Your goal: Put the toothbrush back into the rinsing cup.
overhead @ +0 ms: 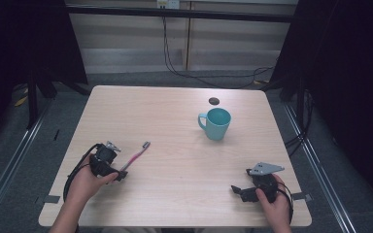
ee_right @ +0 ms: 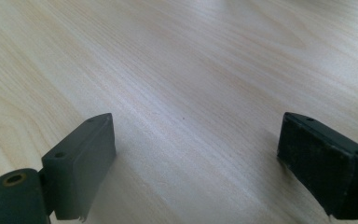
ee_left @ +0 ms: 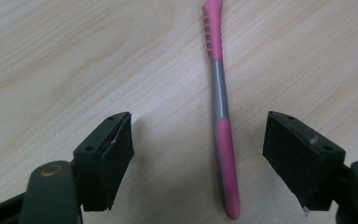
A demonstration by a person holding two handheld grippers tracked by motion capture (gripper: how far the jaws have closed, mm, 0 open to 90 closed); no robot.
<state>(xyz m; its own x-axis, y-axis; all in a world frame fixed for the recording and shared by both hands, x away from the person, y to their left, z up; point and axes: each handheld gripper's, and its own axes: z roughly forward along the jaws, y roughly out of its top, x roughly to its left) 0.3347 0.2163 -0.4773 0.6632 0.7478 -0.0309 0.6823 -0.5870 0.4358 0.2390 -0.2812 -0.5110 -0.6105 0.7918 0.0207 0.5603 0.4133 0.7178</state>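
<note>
Toothbrush [ee_left: 223, 140] is the thing in hand here: a slim pink handle with a grey waist, ribbed pink grip higher up, lying flat on the pale wooden table [overhead: 175, 184] at its near left. It lies between the left gripper's [ee_left: 198, 156] jaws, closer to one pad, and neither pad touches it; the jaws stand fairly wide. Its bristle end is cut off at the top edge of the left gripper view, and small and blurred from above. The right gripper [ee_right: 196, 163], near right, stands wide over bare wood. A teal mug [overhead: 216, 123] stands far right.
</note>
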